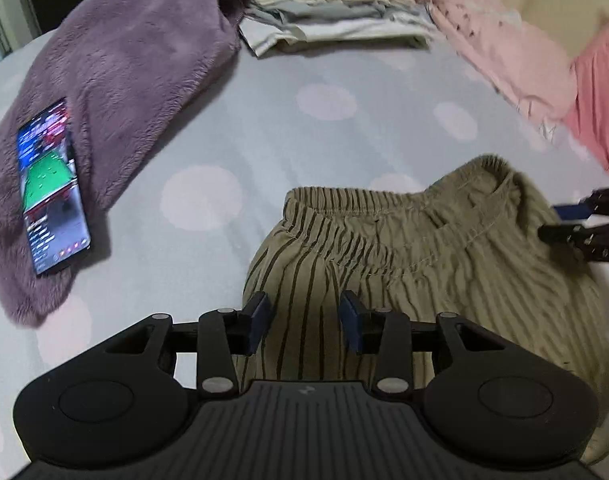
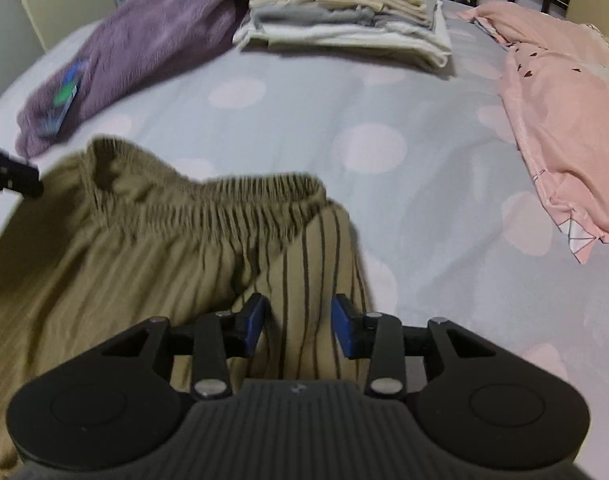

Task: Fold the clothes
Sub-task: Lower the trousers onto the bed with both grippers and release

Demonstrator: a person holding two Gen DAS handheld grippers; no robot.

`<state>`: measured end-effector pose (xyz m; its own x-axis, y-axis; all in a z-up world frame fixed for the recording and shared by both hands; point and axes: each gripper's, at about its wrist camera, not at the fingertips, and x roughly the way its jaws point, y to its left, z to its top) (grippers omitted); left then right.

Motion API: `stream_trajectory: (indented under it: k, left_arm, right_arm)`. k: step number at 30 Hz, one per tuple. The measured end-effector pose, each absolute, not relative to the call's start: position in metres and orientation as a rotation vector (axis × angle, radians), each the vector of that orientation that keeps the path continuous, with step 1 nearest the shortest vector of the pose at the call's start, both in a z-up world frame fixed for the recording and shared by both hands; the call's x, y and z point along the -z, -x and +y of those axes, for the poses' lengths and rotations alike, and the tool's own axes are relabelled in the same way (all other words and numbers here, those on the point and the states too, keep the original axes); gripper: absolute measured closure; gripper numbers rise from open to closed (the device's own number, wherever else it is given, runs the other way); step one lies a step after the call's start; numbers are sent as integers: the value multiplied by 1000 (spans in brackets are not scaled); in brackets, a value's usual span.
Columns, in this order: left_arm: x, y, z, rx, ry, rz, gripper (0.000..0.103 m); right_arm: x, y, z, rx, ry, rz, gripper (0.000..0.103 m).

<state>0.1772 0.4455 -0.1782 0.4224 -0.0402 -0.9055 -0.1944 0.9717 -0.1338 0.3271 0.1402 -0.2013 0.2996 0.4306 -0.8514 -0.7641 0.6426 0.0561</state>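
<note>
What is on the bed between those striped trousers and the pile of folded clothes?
Nothing: between the striped trousers and the folded pile there is only bare grey bedsheet with pale dots. The right wrist view shows this best.

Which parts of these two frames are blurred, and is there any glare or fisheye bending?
Left wrist view: the pink bedding at top right is smeared, the phone screen glows but reads sharp, and the bed sheet bulges. Right wrist view: the striped trousers blur at left, the phone is streaked, corners vignette.
</note>
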Motion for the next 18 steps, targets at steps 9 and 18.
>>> stream_trajectory:
  k: [9,18]
  left_arm:
    - [185,-190,459,-132,306,1112,103]
    - [177,-187,497,-313,485,948,103]
  right_arm:
    - [197,-338,150,-797,409,924,102]
    - [171,-376,120,-707,231,845,102]
